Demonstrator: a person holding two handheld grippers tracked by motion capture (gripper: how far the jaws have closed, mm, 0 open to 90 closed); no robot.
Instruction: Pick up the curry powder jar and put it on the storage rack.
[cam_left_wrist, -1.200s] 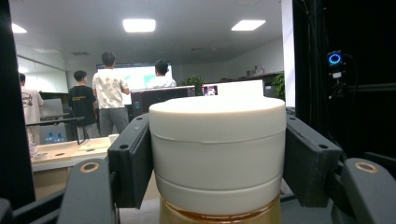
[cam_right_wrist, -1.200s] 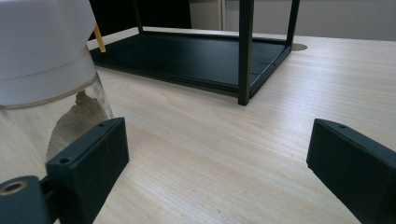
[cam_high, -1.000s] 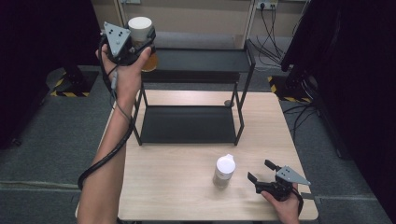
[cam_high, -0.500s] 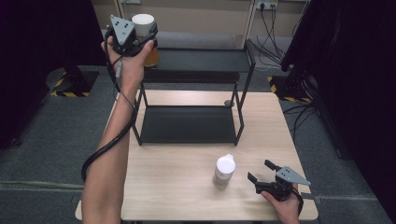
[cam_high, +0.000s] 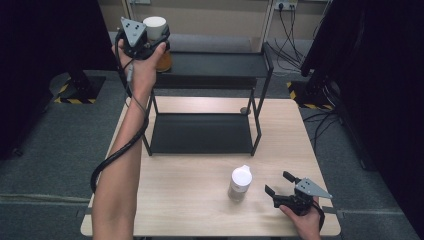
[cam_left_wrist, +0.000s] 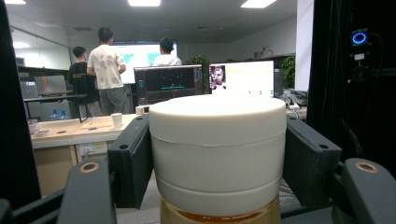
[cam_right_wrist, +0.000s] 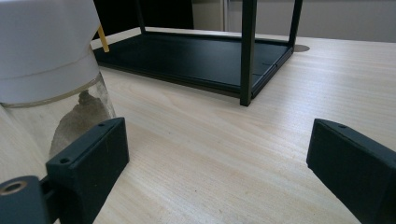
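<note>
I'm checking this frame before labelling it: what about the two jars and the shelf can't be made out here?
- Amber jar, high view: the left gripper and hand hide its base, so whether it rests on the shelf is unclear.
- Same jar, left gripper view: body cut off by the bottom edge.
- Table jar, right gripper view: top cut off by the frame edge.

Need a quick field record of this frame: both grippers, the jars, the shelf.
left gripper: shut on amber jar, raised at the top shelf's left end
amber jar: white lid, clamped at the lid
right gripper: open, resting on table, nothing between jaws
clear jar: white cap, upright on table, just left of right gripper, not touched
shelf rack: black, two tiers, lower tier bare
table: light wood
</note>
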